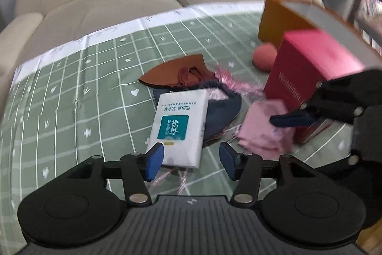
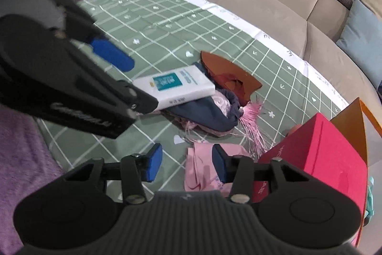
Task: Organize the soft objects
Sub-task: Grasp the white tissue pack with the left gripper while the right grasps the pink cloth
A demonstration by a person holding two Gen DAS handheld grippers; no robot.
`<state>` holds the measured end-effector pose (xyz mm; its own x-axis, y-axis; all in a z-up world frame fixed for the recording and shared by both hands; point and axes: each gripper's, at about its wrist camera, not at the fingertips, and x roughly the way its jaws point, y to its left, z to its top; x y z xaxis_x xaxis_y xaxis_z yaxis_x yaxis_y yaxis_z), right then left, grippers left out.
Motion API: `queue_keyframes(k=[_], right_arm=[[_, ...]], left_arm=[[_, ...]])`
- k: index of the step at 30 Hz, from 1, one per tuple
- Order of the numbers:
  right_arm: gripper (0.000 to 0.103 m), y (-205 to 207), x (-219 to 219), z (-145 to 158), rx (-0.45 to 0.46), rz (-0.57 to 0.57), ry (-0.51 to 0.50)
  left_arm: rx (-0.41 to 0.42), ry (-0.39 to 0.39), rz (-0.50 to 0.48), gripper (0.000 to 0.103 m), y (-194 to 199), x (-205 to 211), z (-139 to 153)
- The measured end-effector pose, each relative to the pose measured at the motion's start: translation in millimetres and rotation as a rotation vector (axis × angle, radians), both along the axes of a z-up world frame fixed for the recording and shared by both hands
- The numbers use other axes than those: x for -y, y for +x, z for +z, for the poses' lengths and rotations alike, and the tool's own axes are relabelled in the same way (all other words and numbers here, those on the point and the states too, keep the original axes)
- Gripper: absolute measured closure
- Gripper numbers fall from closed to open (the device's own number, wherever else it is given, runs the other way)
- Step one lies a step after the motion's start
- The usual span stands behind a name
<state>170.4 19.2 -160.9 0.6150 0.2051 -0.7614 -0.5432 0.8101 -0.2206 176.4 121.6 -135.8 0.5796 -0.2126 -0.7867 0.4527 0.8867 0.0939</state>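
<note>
Two grippers over the green table | left gripper (image 1: 191, 161) released, white tissue pack (image 1: 180, 128) between its jaws, untouched | right gripper (image 2: 187, 165) released, pink cloth (image 2: 203, 166) beside its right finger, mid-table.

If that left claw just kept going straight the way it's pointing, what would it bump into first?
Most likely the white tissue pack. It lies right ahead of the open left claw, propped on a dark blue cloth. Depth is hard to judge here.

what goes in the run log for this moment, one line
left gripper: open over tissue pack | right gripper: open above pink cloth | red box: on table | nothing held
</note>
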Motion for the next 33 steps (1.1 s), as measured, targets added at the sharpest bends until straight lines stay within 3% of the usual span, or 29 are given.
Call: queue_keyframes(k=[6, 11, 14, 18, 20, 23, 27, 33], right_arm=[[0.06, 2.8, -8.4, -21.6, 0.036, 0.018, -0.081], [0.061, 4.5, -10.9, -34.8, 0.053, -0.002, -0.112], [0.07, 7.1, -9.0, -38.8, 0.068, -0.053, -0.104], [0.075, 8.8, -10.1, -45.8, 0.066, -0.099, -0.1], [0.089, 8.7, -10.6, -47.1, 0.062, -0.116, -0.083], [0.101, 8.2, -8.7, -49.1, 0.053, -0.14, -0.04], [0.103, 4.1, -7.8, -51.3, 0.081, -0.145, -0.034], [0.103, -5.4, -6.0, -32.5, 0.111, -0.131, 0.034]], left_arm=[[0.041, 0.254, -0.156, 0.04, 8.3, 23.8, -32.0], [0.079, 0.368, -0.209, 0.04, 8.1, 34.4, -47.6], [0.09, 0.383, -0.209, 0.043, 8.7, 35.3, -51.7], [0.098, 0.369, -0.184, 0.057, 9.8, 32.5, -51.5], [0.098, 0.355, -0.17, 0.063, 9.4, 30.0, -49.8], [0.115, 0.351, -0.14, 0.076, 8.9, 26.7, -46.6], [0.134, 0.313, -0.076, 0.091, 7.9, 17.6, -35.1], [0.117, 0.206, 0.03, 0.092, -7.4, 5.0, -9.3]])
